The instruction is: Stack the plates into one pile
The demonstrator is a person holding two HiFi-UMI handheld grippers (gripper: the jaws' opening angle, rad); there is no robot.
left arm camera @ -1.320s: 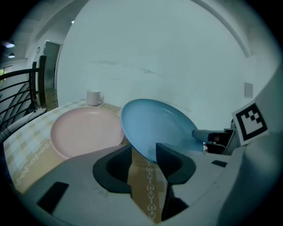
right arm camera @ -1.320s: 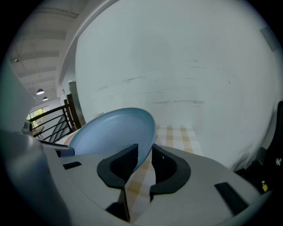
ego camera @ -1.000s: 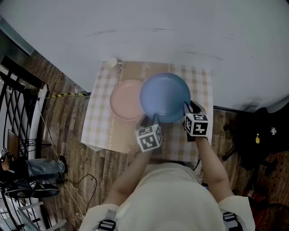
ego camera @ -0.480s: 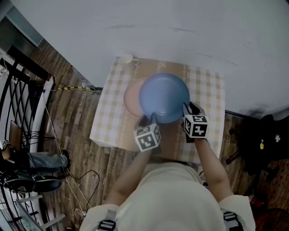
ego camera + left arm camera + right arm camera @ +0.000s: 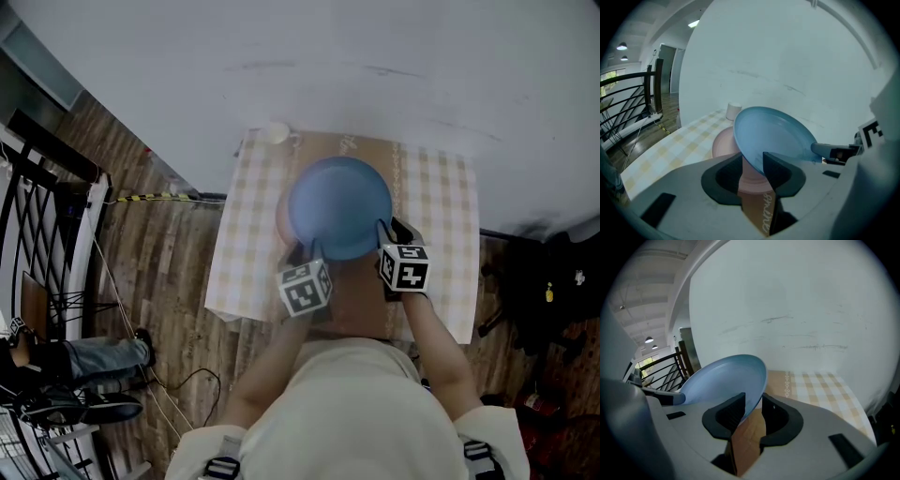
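Checked table [image 5: 253,234]: 1 blue plate [image 5: 339,206] held over 1 pink plate [image 5: 723,144]; 1 cup [image 5: 277,133]; left gripper [image 5: 311,249] clamped on rim, just tightened; right gripper [image 5: 384,232] likewise clamped, just eased.

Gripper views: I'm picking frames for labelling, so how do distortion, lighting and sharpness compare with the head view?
Left gripper view: strong fisheye bulge inside a dark round border, blue plate sharp, ceiling lamps glaring at upper left. Right gripper view: the same bulge, wall evenly lit. Head view: dimmer, flat light, slightly soft.
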